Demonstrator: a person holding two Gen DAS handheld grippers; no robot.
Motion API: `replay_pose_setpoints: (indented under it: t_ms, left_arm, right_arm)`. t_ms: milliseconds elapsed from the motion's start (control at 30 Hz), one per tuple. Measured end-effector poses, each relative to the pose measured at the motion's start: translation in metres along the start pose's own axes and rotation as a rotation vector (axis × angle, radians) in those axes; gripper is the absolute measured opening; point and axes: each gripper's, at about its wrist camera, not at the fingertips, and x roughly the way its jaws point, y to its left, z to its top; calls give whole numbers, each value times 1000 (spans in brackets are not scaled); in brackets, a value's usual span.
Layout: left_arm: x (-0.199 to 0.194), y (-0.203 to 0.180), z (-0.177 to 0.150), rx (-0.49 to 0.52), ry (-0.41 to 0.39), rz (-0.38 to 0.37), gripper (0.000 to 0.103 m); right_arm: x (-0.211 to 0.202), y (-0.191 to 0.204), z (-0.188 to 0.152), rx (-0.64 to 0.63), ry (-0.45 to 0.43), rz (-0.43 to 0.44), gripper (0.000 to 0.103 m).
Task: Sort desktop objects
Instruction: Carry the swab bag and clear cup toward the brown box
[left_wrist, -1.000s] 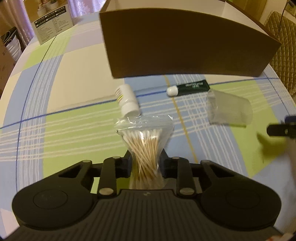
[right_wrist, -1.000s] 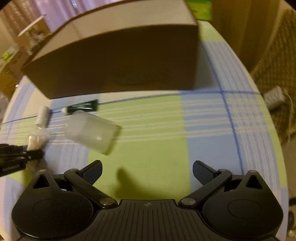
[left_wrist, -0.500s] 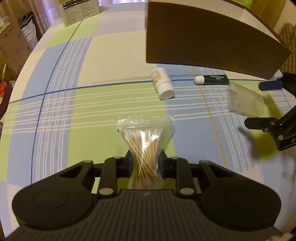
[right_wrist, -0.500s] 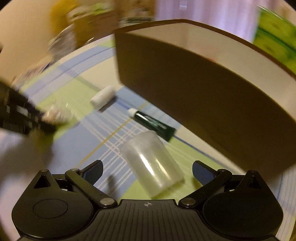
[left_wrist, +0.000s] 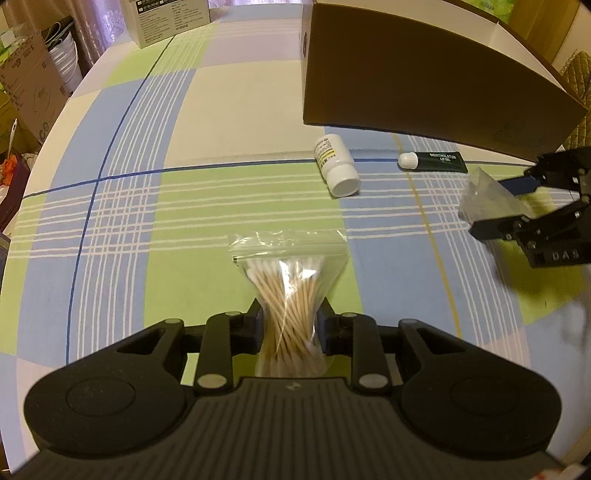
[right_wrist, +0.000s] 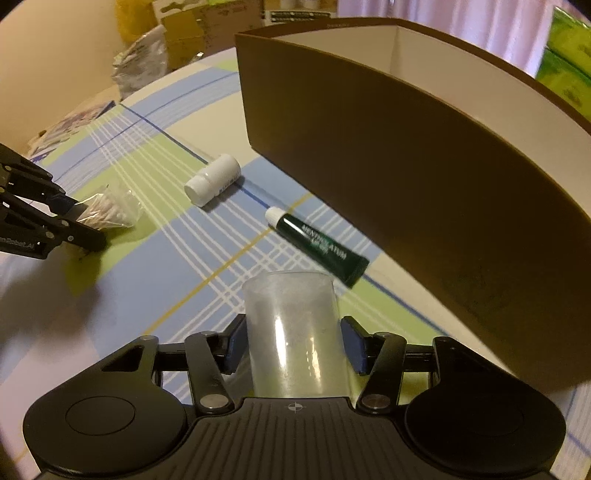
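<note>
Left gripper (left_wrist: 289, 325) is clamped on a zip bag of cotton swabs (left_wrist: 288, 291), pads pinching the bag at its waist so the swab bundle fans out above the fingers; bag's long axis runs straight ahead along the fingers. Right gripper (right_wrist: 293, 349) brackets a clear plastic cup (right_wrist: 295, 332) lying on its side, closed end pointing forward, long axis in line with the fingers. Both pads sit at the cup's flanks; whether they are actually pressing or only just beside the wall I cannot tell from either view. Brown cardboard box (right_wrist: 424, 177), open-topped with pale interior, stands directly ahead and to the right of the right gripper, its near wall close by the cup. From the left wrist view the same box lies forward and to the right, well apart, with a white pill bottle (left_wrist: 337, 169) and a dark green tube (left_wrist: 434, 161) lying on the checked tablecloth (left_wrist: 147, 229) between bag and box wall. Bottle lies on its side, cap toward the left gripper; tube lies parallel to the box's near wall, white cap to the left. Judgement: if the box is the bin, the right hand is much the nearer, and its load must rise over the wall rim, not push forward.
</note>
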Motion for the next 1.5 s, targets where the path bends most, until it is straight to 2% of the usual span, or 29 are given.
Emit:
replay_pose_setpoints:
  t_ms: [167,433,667,867,1000,1200,1300,1500]
  left_arm:
    - [4,-4,4,14,-4,3,24]
    - [6,-14,5,59,-5,-3,22]
    - [-5,-22,-11,41,12,-90,19]
    - [-32,-29,-9,38,-39,-160,18]
    - [-57,-35,7,48,-117,-195,18]
    - [-84,-49,43,74,-226,-243,18]
    - [-90,-53,64,67,-267,-265,18]
    - [-90,-62,110,88,-328,-257,18]
  right_arm:
    - [-12,3,-5,105,29,-28,51]
    - [-33,10,-13,210,18,-60,51]
    - [-62,8,-38,377,-24,-64,51]
    - [-80,2,-61,483,-10,-95,51]
    - [-98,-5,-61,521,-52,-107,51]
    - [-129,-19,-40,534,-155,-121,51]
    - [-141,-31,-25,527,-204,-122,51]
    - [-151,-59,8,490,-265,-167,51]
